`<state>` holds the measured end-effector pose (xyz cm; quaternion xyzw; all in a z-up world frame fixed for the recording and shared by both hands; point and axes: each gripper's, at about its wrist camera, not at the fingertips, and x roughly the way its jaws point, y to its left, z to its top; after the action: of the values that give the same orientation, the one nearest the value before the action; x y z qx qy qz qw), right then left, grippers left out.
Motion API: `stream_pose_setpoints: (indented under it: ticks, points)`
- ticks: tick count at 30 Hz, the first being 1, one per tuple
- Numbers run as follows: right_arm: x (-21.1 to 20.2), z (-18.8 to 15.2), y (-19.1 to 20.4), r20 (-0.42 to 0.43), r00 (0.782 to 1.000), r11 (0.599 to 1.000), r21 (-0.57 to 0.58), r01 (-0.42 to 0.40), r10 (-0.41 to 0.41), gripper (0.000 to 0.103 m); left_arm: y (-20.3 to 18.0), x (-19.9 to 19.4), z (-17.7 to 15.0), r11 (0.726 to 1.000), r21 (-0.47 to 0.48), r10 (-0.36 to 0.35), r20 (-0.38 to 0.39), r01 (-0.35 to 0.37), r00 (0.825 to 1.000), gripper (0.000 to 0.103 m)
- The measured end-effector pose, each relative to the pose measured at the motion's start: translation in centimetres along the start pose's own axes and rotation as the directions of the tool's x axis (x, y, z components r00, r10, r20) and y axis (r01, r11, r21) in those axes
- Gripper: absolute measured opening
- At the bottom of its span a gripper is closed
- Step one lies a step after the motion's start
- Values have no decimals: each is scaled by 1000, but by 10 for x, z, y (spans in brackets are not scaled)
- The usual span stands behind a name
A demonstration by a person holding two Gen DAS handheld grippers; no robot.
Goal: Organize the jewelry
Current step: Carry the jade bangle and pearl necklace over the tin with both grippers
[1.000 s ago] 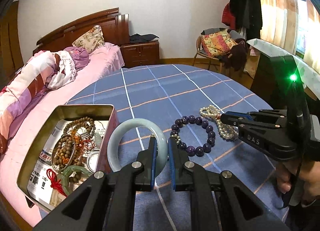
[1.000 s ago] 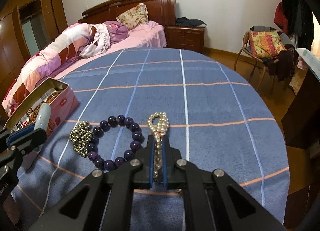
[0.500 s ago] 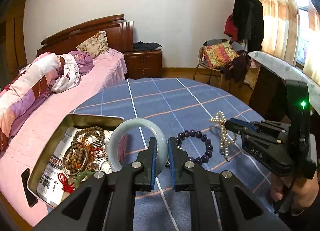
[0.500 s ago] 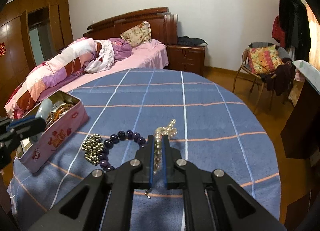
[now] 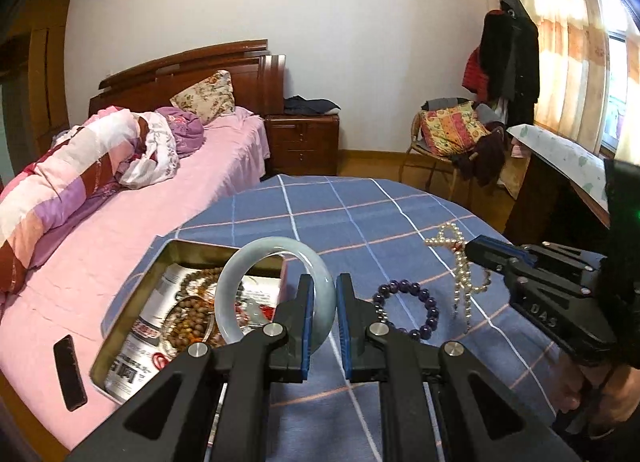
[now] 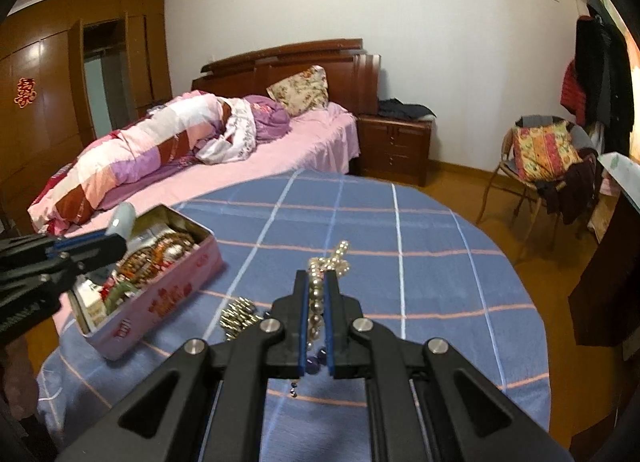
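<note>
My left gripper (image 5: 321, 294) is shut on a pale jade bangle (image 5: 260, 258), held upright in the air just right of the open tin box (image 5: 132, 326). The tin holds several wooden bead bracelets and other pieces. My right gripper (image 6: 316, 282) is shut on a pearl necklace (image 6: 334, 258), lifted off the cloth; in the left wrist view the pearl necklace (image 5: 460, 274) dangles from the right gripper (image 5: 476, 252). A purple bead bracelet (image 5: 408, 308) lies on the blue checked tablecloth (image 5: 320, 214). A gold bead cluster (image 6: 238, 316) lies near the pink tin box (image 6: 168, 298).
A bed with pink sheets (image 5: 120, 222) runs along the table's left side, with a black phone (image 5: 70, 372) on it. A wooden nightstand (image 5: 304, 144) and a chair with clothes (image 5: 452, 134) stand beyond the table. A dark cabinet (image 6: 604, 274) stands at the right.
Both grippers have risen. The bangle has left the cloth and now hangs in the air beside the tin. The pearl necklace has been lifted off the table and now dangles.
</note>
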<state>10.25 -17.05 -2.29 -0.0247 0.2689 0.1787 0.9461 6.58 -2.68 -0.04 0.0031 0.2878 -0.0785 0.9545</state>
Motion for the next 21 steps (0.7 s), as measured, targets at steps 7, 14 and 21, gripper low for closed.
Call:
stream_pose_setpoints:
  ticks: [7,14,21]
  points:
    - [0,13,20,23,999,999,-30,-36,37,9,18,-3,1,999,-25,29,1,-29,1000,11]
    - [2,25,40,37,997,996,-63,-66,68,9,40,-11,1,996,-63,68,4,-67,998,11]
    - [5,35,64,44,993,990,-100,-104,109,9,71,-15,-1,985,-108,133,1,-132,991,11]
